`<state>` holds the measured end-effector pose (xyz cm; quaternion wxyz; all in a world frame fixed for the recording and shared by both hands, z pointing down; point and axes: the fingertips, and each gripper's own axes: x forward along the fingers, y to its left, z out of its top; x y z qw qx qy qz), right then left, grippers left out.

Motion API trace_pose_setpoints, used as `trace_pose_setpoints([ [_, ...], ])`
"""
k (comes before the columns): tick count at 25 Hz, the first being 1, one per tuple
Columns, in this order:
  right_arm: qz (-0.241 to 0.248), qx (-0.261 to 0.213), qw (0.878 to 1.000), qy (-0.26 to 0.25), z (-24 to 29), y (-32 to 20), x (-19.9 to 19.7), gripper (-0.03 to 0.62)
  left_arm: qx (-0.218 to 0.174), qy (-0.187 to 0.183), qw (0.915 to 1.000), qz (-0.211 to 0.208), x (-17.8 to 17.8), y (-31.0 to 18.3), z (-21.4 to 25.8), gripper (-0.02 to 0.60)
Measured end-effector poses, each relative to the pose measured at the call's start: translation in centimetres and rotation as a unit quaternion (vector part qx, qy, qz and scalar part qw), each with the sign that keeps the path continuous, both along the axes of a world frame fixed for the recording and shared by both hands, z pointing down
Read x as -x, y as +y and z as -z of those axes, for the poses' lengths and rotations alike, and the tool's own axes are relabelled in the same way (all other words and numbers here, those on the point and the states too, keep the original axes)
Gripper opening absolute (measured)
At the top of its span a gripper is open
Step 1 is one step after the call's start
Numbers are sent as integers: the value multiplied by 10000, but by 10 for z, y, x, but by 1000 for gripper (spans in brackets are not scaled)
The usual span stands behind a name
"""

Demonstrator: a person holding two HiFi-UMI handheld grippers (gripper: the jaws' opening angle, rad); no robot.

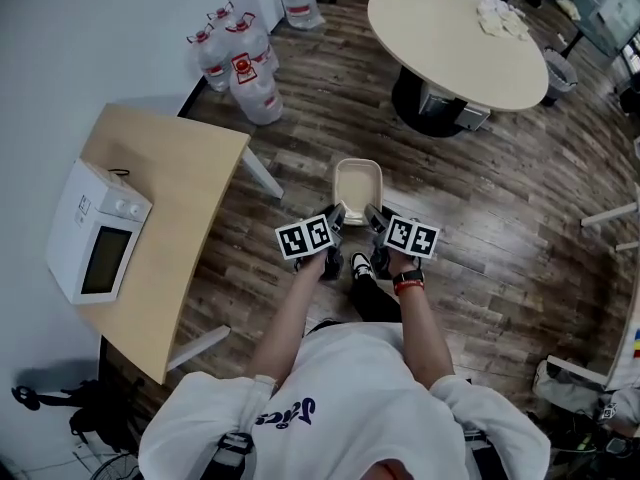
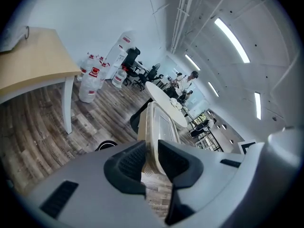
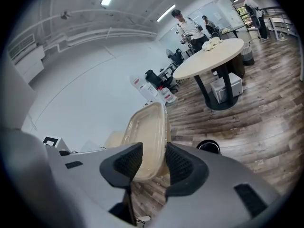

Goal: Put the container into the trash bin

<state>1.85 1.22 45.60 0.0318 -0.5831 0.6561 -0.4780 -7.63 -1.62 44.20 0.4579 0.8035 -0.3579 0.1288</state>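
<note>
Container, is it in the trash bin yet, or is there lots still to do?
Not yet. Done: the container is lifted, with its rim pinched by the left gripper and the right gripper. In hand: it hangs above the wood floor. Left: carrying it to a bin, perhaps the grey bin beside the round table, and dropping it in.

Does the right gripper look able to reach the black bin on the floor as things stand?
Probably yes: the right gripper, shut on the container with the left gripper, has only floor between it and the black bin.
</note>
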Motion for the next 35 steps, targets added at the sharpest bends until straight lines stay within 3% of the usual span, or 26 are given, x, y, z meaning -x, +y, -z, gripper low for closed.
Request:
trace_pose_setpoints([
  [26,130,1343,9894,-536,-162,-61,-53,169,1128,-672,9913,103,-54,-64,-159,92],
  [35,137,1585,9849,-685,-187,-86,-71,169,1329,-831,9876,119,-73,-91,-181,91],
])
